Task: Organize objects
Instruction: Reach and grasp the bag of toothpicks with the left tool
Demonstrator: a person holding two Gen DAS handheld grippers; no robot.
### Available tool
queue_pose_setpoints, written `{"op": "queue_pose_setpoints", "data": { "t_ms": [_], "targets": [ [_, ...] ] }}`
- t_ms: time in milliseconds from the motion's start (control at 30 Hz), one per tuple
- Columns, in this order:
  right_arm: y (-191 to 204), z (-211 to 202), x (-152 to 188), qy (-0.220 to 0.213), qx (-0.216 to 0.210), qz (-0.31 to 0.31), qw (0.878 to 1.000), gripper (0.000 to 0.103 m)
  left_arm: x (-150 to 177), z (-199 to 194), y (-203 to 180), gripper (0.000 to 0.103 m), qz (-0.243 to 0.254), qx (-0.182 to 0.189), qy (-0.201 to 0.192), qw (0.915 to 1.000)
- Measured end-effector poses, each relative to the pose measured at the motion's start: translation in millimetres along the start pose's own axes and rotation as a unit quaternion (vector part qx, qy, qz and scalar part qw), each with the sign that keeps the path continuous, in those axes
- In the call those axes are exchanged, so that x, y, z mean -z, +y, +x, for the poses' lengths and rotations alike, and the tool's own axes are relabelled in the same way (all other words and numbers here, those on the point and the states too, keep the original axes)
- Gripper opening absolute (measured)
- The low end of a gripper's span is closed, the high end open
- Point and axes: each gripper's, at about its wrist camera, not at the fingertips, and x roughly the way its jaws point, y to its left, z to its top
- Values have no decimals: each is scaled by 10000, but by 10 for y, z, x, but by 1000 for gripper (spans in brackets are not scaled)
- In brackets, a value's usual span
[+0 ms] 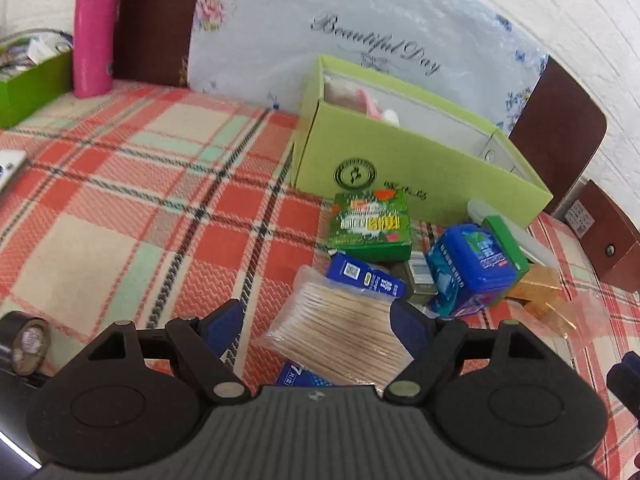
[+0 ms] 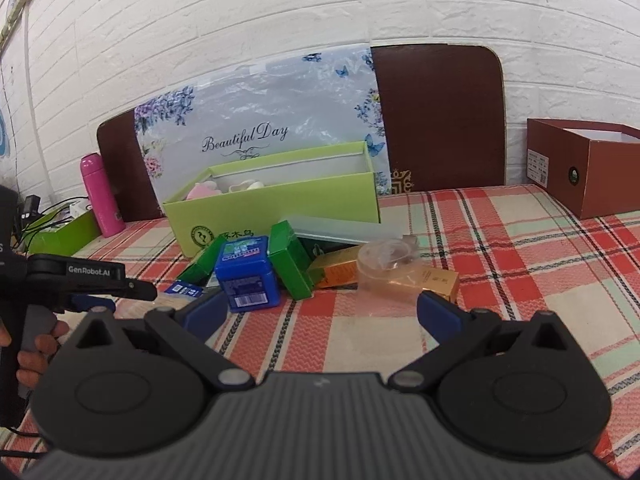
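A heap of small packages lies on the plaid tablecloth in front of an open light-green box (image 1: 400, 168) (image 2: 272, 204). The heap holds a blue tin (image 1: 472, 268) (image 2: 246, 276), a green carton (image 1: 370, 220), a small blue box (image 1: 366, 276) and a gold box (image 2: 440, 280). A clear bag of wooden sticks (image 1: 340, 332) lies at the near edge. My left gripper (image 1: 316, 320) is open, low over this bag, a finger on each side and neither pressing it. My right gripper (image 2: 324, 312) is open over bare cloth, short of the heap.
A pink bottle (image 1: 96, 28) and a second green box (image 1: 32, 84) stand at the far left. A red-brown box (image 2: 580, 168) sits at the far right. A roll of black tape (image 1: 28, 340) lies near left. A hand holds the left gripper (image 2: 116, 296).
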Motion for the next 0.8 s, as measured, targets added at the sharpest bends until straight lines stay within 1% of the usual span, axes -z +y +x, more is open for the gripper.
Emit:
{"op": "queue_pose_setpoints", "data": {
  "t_ms": [33,67,100,133,167,200,267,367,433,500,533,600,667,700,733,800],
  "targets": [
    [-28,11,-2,-5,51,-9,10000,103,14,42,11,84,-14,38,94,9999],
    [-45,27,-4,-2,111,-25,9999,103,36,61,19,80,-29,106,161,9998],
    [-64,48,-10,-5,167,-43,9999,103,76,40,32,68,-66,276,116,9995],
    [-86,74,-16,-15,217,-58,9997,103,105,5,27,62,-74,434,125,9990],
    [-109,105,-26,-19,271,-67,9996,103,129,-27,7,58,-42,519,195,9985],
    [-129,142,-36,-16,333,-69,9994,103,166,-70,-41,54,68,632,243,9977],
    [-163,223,-48,-36,435,-95,9990,103,250,-155,-133,52,351,813,282,9957],
    [-180,357,-61,-22,592,-186,9981,103,398,-242,-261,52,699,1063,403,9911],
    [-193,446,-64,11,615,-171,9980,103,463,-251,-321,53,796,1095,494,9896],
    [-194,528,-65,61,640,-173,9978,102,502,-283,-368,57,928,1052,472,9890],
    [-190,558,-64,89,648,-186,9977,102,505,-306,-384,58,999,1028,406,9888],
    [-185,577,-59,105,629,-206,9978,101,487,-366,-398,70,1146,877,145,9894],
    [-187,577,-53,103,597,-202,9980,101,445,-419,-410,72,1352,669,-214,9883],
    [-191,576,-53,106,598,-198,9980,101,414,-437,-419,72,1455,645,-334,9867],
    [-197,575,-49,108,604,-189,9979,102,372,-443,-430,72,1546,701,-408,9846],
    [-214,573,-46,106,609,-141,9980,102,290,-420,-458,74,1727,984,-521,9787]
  ]
}}
